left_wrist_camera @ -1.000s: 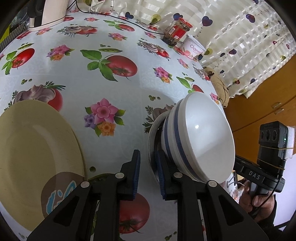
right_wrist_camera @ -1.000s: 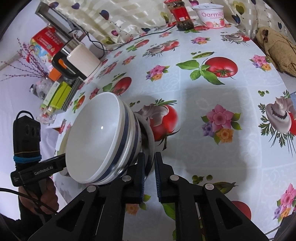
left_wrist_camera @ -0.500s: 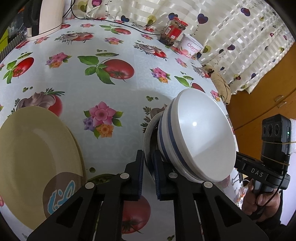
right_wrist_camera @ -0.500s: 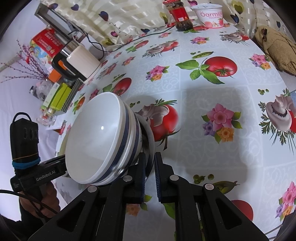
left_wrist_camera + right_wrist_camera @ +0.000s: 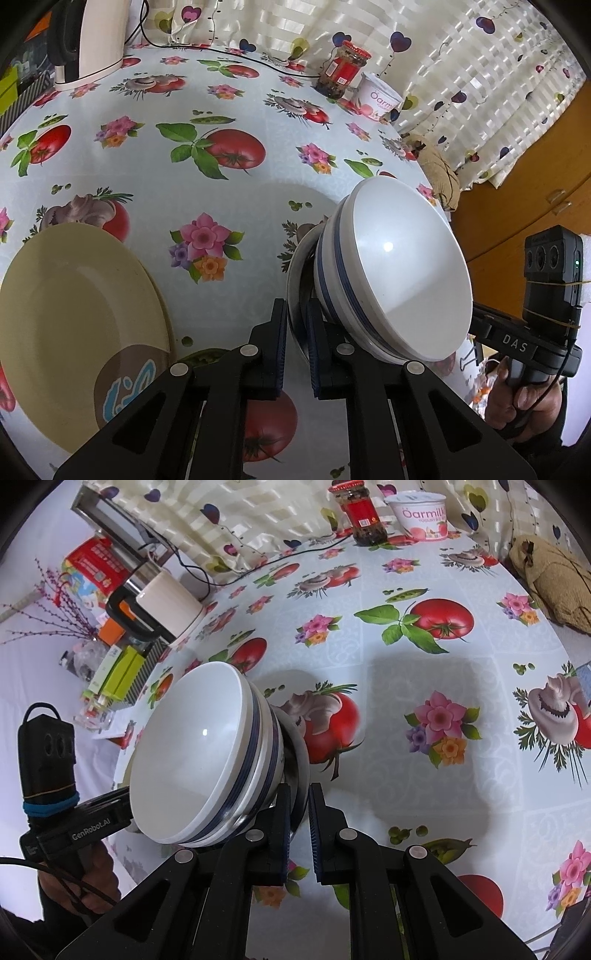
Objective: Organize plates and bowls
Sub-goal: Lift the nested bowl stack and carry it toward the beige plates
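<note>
A metal plate (image 5: 295,280) carries two stacked white bowls with blue bands (image 5: 399,273) and is held in the air above the table. My left gripper (image 5: 297,350) is shut on one edge of the plate. My right gripper (image 5: 299,827) is shut on the opposite edge of the plate (image 5: 301,760), with the bowls (image 5: 199,760) to its left. A cream plate with a brown and blue mark (image 5: 74,332) lies on the table at the left of the left wrist view.
The table has a tomato and flower cloth (image 5: 221,147). At the back stand a kettle (image 5: 96,37), a red jar (image 5: 343,70) and a yoghurt tub (image 5: 380,98). A brown cloth bundle (image 5: 554,579) lies at the right edge. Boxes (image 5: 122,668) sit at the left edge.
My left gripper has closed onto the plate's edge. The plate with the bowls has risen a little, and both grippers have moved with it.
</note>
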A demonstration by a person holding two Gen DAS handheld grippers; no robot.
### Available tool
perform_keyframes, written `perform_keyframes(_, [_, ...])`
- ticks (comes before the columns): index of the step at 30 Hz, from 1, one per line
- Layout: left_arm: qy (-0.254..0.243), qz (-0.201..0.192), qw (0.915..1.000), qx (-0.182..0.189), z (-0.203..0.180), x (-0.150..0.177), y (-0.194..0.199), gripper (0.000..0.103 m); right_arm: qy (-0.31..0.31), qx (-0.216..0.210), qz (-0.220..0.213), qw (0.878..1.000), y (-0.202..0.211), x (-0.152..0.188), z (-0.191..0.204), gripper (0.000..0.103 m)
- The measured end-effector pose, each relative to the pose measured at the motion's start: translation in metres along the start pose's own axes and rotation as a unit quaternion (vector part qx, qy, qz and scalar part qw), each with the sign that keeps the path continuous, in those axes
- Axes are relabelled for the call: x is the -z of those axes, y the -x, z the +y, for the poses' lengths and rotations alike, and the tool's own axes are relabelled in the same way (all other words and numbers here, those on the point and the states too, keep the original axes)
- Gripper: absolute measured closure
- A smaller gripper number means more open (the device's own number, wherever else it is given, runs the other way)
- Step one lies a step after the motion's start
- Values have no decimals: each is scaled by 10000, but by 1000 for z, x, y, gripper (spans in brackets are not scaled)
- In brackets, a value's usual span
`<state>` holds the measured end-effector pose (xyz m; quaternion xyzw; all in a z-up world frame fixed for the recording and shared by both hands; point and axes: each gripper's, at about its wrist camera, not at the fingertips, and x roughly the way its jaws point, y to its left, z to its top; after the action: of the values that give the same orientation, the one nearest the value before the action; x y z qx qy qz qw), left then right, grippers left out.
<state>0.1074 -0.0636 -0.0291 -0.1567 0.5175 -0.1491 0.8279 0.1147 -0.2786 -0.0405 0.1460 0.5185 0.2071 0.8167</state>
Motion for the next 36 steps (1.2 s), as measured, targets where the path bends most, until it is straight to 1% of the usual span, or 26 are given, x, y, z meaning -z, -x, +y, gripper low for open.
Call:
perform_keyframes(15, [118,-226,9996,-84,12,-5,25,93,233,-64,-54,9997,3,-10,23,93])
perform_keyframes(36, [560,-611,9959,-352,55,5,69,93,821,-233,94,9963,-17,-25,83,93])
